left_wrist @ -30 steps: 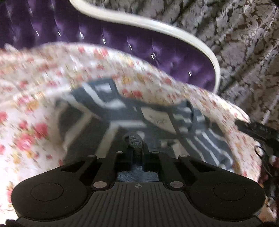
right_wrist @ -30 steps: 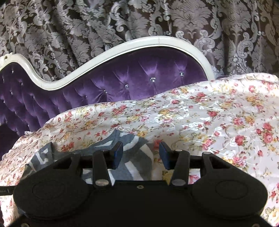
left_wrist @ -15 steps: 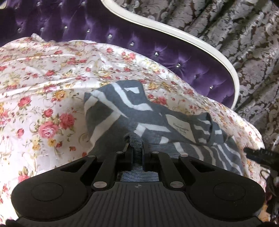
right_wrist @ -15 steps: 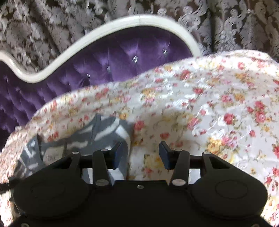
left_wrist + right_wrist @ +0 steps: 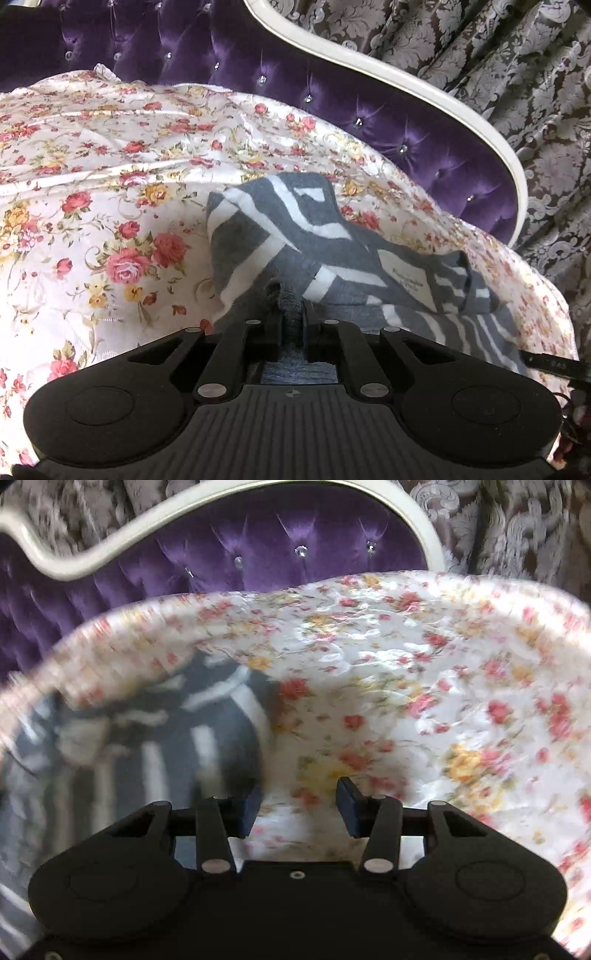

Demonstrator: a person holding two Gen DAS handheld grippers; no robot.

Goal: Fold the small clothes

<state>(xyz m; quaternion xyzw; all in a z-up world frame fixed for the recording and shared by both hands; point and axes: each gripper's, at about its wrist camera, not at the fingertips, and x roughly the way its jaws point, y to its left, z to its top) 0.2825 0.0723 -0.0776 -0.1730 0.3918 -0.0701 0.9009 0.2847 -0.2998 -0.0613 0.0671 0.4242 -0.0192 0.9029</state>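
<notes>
Left wrist: left claw [image 5: 291,314] pinches striped garment [image 5: 295,229] on floral sheet [image 5: 110,184].

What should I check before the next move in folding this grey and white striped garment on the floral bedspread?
1. Left tongs shut on the grey and white striped garment: ok, a bunch of fabric sits between the fingers.
2. Right tongs free to grab: ok, open and empty.
3. Right tongs over the garment: not ok, they hang over the floral satin bedspread, beside the garment's edge.
4. Garment flat: not ok, it is rumpled, with the white label showing.
5. Right view sharp enough to aim: not ok, blurred.
</notes>
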